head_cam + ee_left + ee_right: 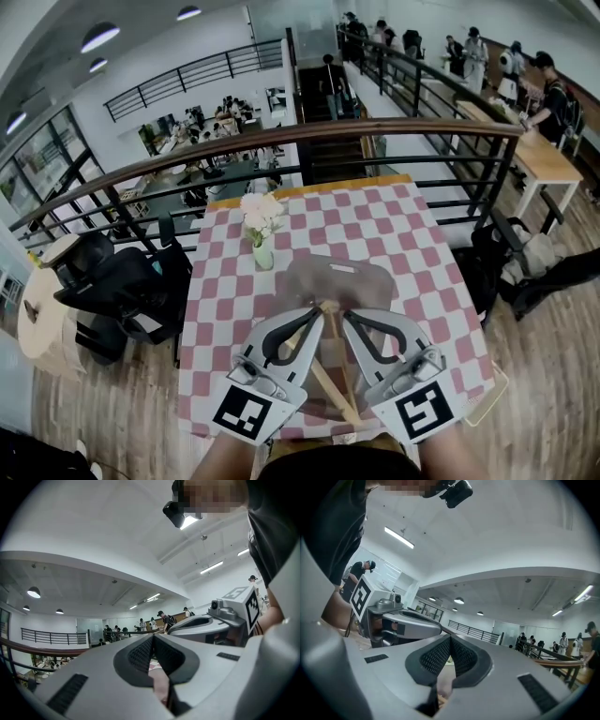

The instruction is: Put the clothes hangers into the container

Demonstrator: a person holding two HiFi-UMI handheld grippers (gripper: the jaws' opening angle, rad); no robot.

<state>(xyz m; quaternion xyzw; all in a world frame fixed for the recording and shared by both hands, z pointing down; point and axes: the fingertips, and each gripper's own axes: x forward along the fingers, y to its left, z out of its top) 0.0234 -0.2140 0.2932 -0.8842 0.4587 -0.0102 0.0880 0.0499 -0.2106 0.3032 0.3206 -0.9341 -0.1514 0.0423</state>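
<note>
**Head view.** The left hand-held gripper [316,312] and the right hand-held gripper [345,316] are lying level over a desk [412,244] covered in a pink-and-white check, their tips converging. A wooden clothes hanger [330,373] is lying on the desk beneath and between the two hand-held grippers, running back toward the person. A translucent grey container [339,279] is standing just ahead of both tips. A vase of white flowers [262,232] is standing ahead and to the left of the left hand-held gripper.

**Left gripper view.** The left hand-held gripper is clenched: its dark ribbed pads [140,656] are meeting at the tips with nothing between them. The other hand-held gripper is lying just beside it on the right.

**Right gripper view.** The right hand-held gripper is likewise clenched, its pads [436,657] touching at the tips. Nothing is showing between them. A strip of wood is showing below, behind the pads.
</note>
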